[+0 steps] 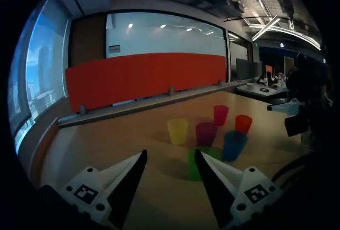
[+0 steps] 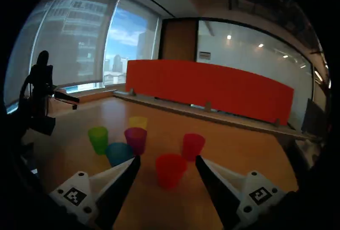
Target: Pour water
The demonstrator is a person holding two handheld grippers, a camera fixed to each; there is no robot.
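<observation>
Wooden table: six upright cups, mouths up.

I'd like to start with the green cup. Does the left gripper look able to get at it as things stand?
Probably yes: the left gripper is open, and the green cup stands nearest, just ahead, with nothing in front. The blue cup stands close beside it.

Translucent plastic cups, smooth satin wood-look table, matt red divider
</observation>
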